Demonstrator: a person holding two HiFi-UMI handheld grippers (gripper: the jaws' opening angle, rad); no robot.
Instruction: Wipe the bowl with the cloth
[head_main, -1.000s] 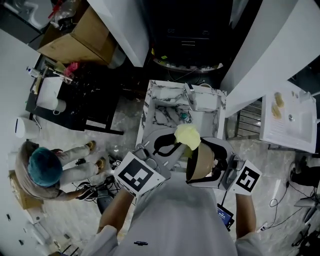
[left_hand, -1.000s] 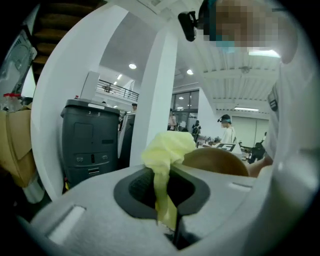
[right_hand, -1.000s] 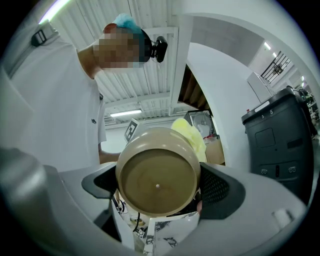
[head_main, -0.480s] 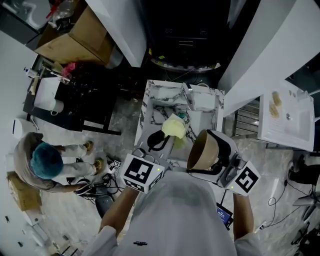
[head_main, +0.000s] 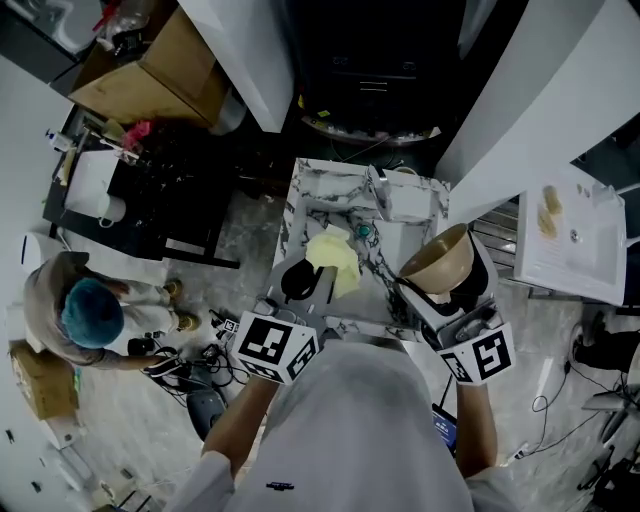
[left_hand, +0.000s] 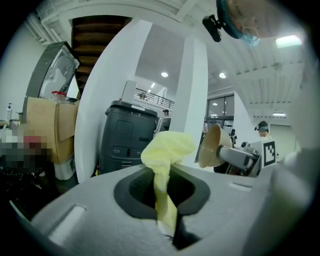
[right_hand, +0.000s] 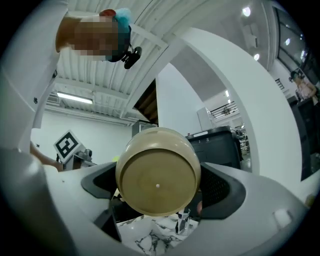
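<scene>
In the head view my left gripper (head_main: 316, 284) is shut on a yellow cloth (head_main: 332, 259) held over the marble table (head_main: 322, 190). My right gripper (head_main: 446, 290) is shut on the rim of a tan bowl (head_main: 438, 260), apart from the cloth and to its right. The left gripper view shows the cloth (left_hand: 167, 150) bunched and sticking up from my left gripper (left_hand: 169, 222), with the bowl (left_hand: 209, 146) at mid-right. In the right gripper view the bowl (right_hand: 158, 176) turns its underside to the camera and hides most of my right gripper (right_hand: 159, 212).
A white box (head_main: 408, 203) stands at the table's far right. A black table (head_main: 160, 190) and a cardboard box (head_main: 150, 70) are at the left, where a person in a teal cap (head_main: 88, 312) crouches. A white counter (head_main: 575, 240) lies to the right.
The cloth has come out of the bowl and moved left and down. The bowl has swung to the right, away from the cloth, and now opens upward rather than sideways.
</scene>
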